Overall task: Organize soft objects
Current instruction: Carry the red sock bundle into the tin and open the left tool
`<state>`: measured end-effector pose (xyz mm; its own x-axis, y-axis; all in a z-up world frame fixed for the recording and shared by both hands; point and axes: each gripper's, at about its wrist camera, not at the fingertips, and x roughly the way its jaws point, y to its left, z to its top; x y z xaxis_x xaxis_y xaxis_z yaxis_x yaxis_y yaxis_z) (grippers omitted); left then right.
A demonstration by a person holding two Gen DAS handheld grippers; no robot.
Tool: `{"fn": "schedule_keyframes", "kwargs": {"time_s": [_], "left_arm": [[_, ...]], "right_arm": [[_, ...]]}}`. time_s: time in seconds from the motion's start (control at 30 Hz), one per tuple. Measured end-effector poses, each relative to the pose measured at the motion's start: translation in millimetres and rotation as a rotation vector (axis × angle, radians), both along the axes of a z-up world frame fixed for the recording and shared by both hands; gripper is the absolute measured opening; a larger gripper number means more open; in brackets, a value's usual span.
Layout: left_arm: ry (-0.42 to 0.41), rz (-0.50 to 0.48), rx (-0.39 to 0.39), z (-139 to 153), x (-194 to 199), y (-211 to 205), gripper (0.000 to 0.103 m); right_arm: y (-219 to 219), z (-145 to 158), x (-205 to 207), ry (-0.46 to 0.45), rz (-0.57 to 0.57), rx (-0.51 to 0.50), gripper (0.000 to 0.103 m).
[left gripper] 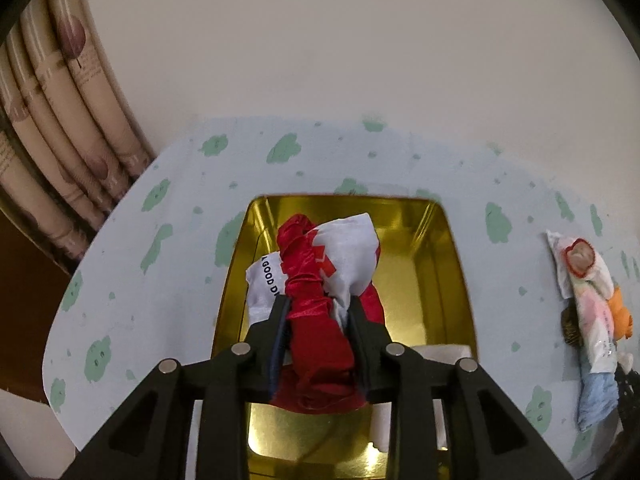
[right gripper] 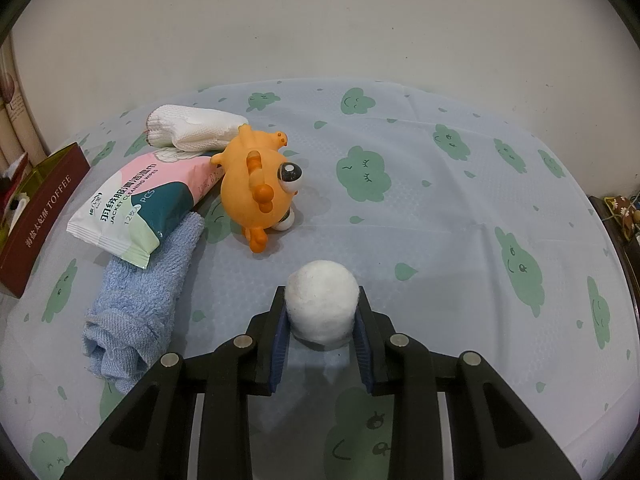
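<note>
- Left gripper (left gripper: 318, 312) hung over the gold tin (left gripper: 440, 264), jaws partly apart, red-and-white cloth bundle (left gripper: 320, 276) between them; whether the pads pressed it, couldn't tell.
- Bundle sat inside the tin on the cloud-print tablecloth (left gripper: 180, 208).
- Right gripper (right gripper: 320, 312) was clamped on the white ball (right gripper: 322, 304), low over the cloth.
- Orange toy (right gripper: 260, 188), wipes pack (right gripper: 144, 204), blue towel (right gripper: 140, 296), white glove (right gripper: 192, 128) lay left of the ball.

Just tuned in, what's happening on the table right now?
The left gripper has a red and white cloth bundle between its fingers over the gold tin; whether it is still pinched is unclear. The right gripper is clamped on a white wool ball above the tablecloth. The orange toy, wipes pack, blue towel and white glove lie untouched.
</note>
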<state>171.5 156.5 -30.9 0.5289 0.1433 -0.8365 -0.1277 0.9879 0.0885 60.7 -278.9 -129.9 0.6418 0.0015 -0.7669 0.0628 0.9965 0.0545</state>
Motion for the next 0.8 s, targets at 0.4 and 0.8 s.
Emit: {"fn": "schedule_keyframes", "kwargs": {"time_s": [0.4, 0.8], "left_arm": [[0.013, 0.011, 0.031, -0.8, -8.4, 12.9, 0.04], [-0.065, 0.012, 0.068, 19.7, -39.2, 20.5, 0.04]], "right_arm": [[0.4, -0.2, 0.2, 0.0, 0.0, -0.001, 0.028], [1.2, 0.1, -0.1, 0.0, -0.001, -0.008, 0.028]]}}
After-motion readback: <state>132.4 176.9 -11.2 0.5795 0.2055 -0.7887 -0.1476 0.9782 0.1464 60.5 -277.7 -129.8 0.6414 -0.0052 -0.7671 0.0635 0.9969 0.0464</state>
